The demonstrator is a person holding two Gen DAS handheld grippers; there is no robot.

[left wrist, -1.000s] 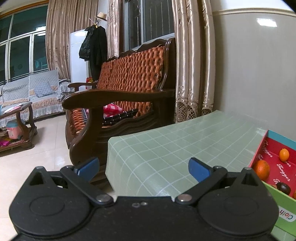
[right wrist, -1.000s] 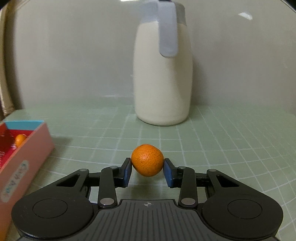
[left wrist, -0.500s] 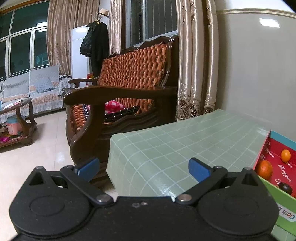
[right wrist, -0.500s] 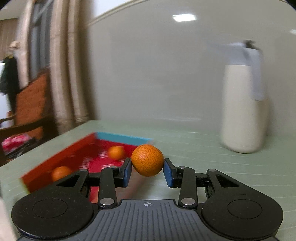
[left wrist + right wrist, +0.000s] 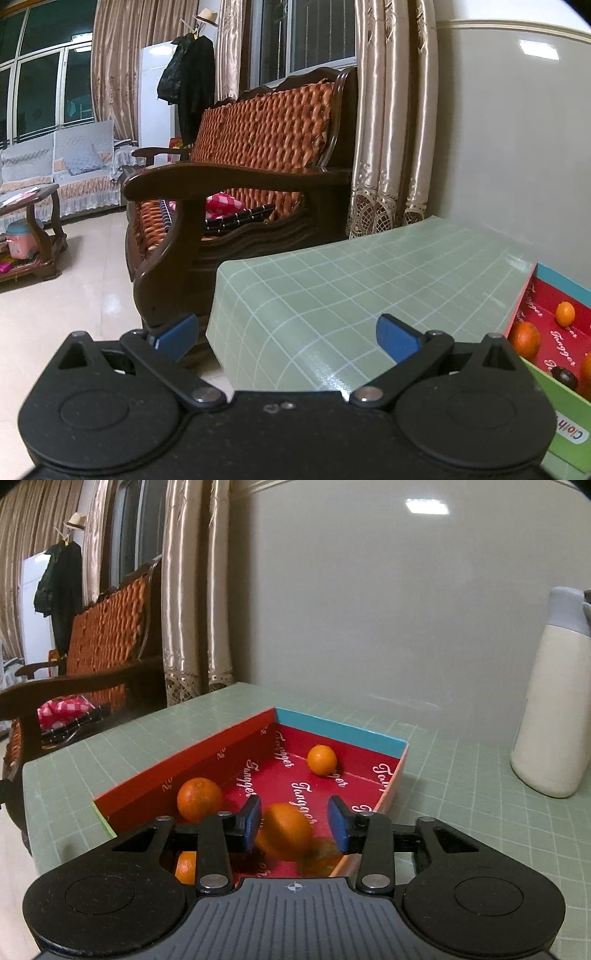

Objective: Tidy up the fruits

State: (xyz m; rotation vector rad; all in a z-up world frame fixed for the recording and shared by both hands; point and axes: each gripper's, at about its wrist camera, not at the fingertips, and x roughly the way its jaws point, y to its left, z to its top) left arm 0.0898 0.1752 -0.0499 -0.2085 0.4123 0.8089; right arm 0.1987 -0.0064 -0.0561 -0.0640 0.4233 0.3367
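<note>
A: From the left wrist view, what do we have?

B: Our left gripper (image 5: pixel 286 334) hangs with its blue pads spread wide and nothing between them. It sits over the near corner of the table (image 5: pixel 354 273) with its green grid cover. At the right edge we see part of the red box (image 5: pixel 535 317), and in it a small orange (image 5: pixel 565 313) toward the back, a larger orange (image 5: pixel 524 339) nearer us, and a dark round fruit (image 5: pixel 564 376) lower down. Behind the table stands a wooden bench (image 5: pixel 258 147) with a woven back, beside the curtains (image 5: pixel 391 122).

A: And the right wrist view?

B: Our right gripper (image 5: pixel 295 825) is over the near end of the red box (image 5: pixel 340 731). Its pads are parted wider than the blurred tangerine (image 5: pixel 286 830) between them; the left pad is at its edge, the right pad clearly apart from it, so we are not clamping it. Whether it is resting on the floor of the box or still above it, we cannot tell. A second smeared orange shape (image 5: pixel 321 856) shows just below and to its right.

A: Other fruit in the box?

B: One orange (image 5: pixel 199 799) by the left wall, a smaller one (image 5: pixel 322 760) near the blue far wall, and part of another (image 5: pixel 186 867) behind our left finger. A white jug (image 5: pixel 550 716) stands well to the right on the table (image 5: pixel 461 794).
</note>
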